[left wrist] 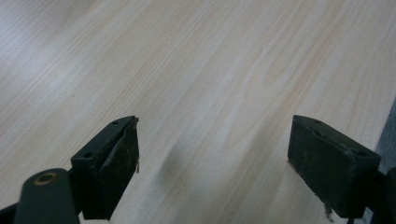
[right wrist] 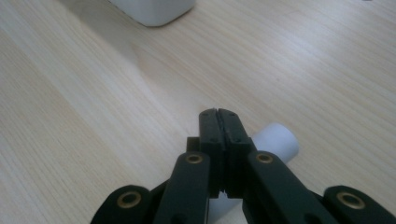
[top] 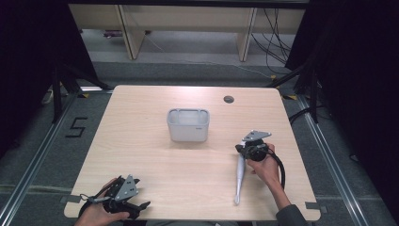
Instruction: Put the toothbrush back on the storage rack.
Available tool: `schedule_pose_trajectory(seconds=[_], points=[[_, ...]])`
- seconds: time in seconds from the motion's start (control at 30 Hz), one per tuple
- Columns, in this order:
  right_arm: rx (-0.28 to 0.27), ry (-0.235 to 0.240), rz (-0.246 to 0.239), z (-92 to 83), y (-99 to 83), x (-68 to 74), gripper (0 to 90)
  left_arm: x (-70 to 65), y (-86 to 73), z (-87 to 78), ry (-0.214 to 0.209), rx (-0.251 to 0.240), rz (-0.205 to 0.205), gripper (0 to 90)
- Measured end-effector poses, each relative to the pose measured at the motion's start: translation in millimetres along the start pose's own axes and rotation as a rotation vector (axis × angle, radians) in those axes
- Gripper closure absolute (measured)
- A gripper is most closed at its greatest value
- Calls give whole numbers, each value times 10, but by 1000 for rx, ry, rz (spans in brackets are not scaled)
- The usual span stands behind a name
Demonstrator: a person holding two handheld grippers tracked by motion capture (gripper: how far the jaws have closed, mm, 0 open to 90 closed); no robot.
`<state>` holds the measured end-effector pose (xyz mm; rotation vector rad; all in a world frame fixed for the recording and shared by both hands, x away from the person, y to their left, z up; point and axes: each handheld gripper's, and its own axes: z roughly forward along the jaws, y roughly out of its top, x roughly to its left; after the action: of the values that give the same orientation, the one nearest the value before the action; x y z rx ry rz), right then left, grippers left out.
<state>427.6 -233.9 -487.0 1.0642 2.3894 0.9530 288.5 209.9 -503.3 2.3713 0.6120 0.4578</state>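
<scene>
Nearest the high camera, at the table's near-left corner, the left gripper sits low over the wood in the person's left hand, grey 3-cornered plate on top. Left gripper view: its 2 black jaws stand spread wide, bare wood grain between them, nothing held or touched by the pads.

Right side of the table: the right gripper, held in the right hand, is over the upper end of a long white handle-shaped object. That object lies flat on the wood, running from under the gripper toward the near edge, tapering to a thin tip. What the object is cannot be told from these frames.

Right gripper view: the 2 jaws are pressed together, pads meeting with no gap. The object's rounded white end shows just behind and below the closed jaws, to their right; another white part shows under the linkage. Jaws lie over the object, not around it; contact cannot be judged.

Mid-table: 1 white rectangular bin, upright, open top, well apart from both grippers. Its lower corner shows at the top of the right gripper view.
</scene>
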Motion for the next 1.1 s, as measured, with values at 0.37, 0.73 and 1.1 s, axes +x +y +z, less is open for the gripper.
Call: schedule_pose_trajectory(seconds=[0.37, 0.73, 1.1], points=[[31, -15, -5, -77, -71, -40, 893, 2, 0, -4, -3, -3, 2, 163], [62, -44, -29, -186, -163, -34, 888, 7, 2, -14, -8, -7, 3, 163], [85, -49, -44, -311, -256, 11, 885, 6, 3, -14, -6, -9, 5, 163]])
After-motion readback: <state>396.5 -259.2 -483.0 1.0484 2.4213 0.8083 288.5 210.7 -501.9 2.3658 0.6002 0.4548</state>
